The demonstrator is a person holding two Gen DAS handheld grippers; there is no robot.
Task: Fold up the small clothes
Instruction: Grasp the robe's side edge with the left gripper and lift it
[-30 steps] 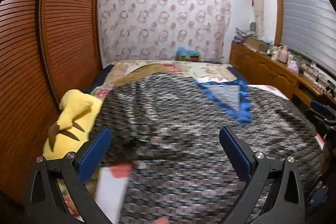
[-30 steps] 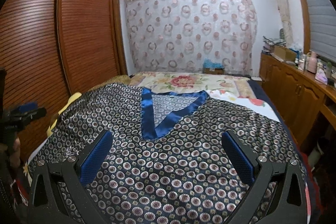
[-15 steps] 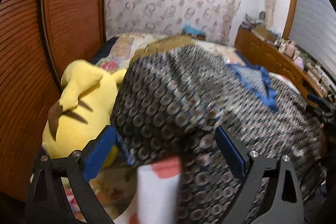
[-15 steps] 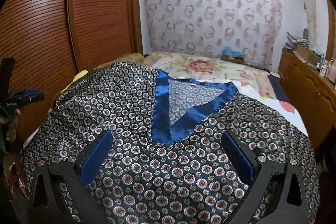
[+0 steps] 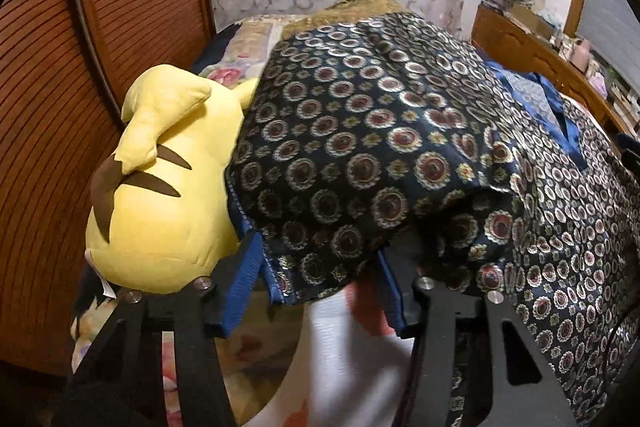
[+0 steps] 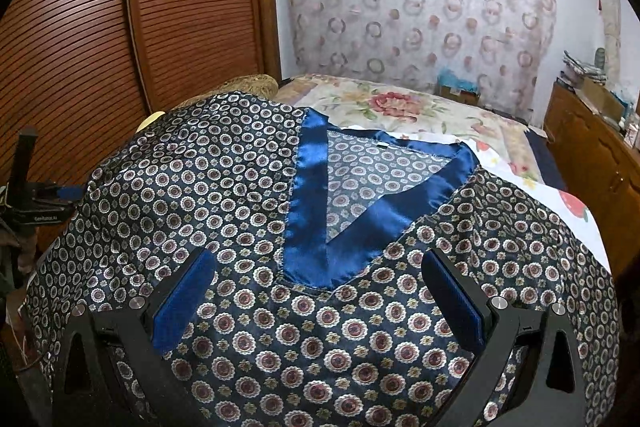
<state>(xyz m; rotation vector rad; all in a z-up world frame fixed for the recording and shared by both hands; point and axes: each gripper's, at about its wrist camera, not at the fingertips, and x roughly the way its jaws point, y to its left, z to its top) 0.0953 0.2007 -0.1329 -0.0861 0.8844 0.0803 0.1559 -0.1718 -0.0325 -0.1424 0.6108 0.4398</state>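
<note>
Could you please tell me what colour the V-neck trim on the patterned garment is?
The V-neck trim is shiny royal blue satin, seen best in the right wrist view.

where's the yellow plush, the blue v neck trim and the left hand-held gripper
yellow plush (image 5: 160, 211): left wrist view, on its broad yellow back.
blue v neck trim (image 6: 310, 187): right wrist view, on the trim's left band.
left hand-held gripper (image 5: 316, 281): left wrist view, midway between its blue fingertips, around the garment's edge.

One patterned garment (image 6: 248, 195), one yellow plush toy (image 5: 160, 187), two claws (image 5: 316, 287) (image 6: 320, 291).

Dim, warm indoor light; strong fisheye bending and dark corners; near foreground perhaps motion-blurred.
</note>
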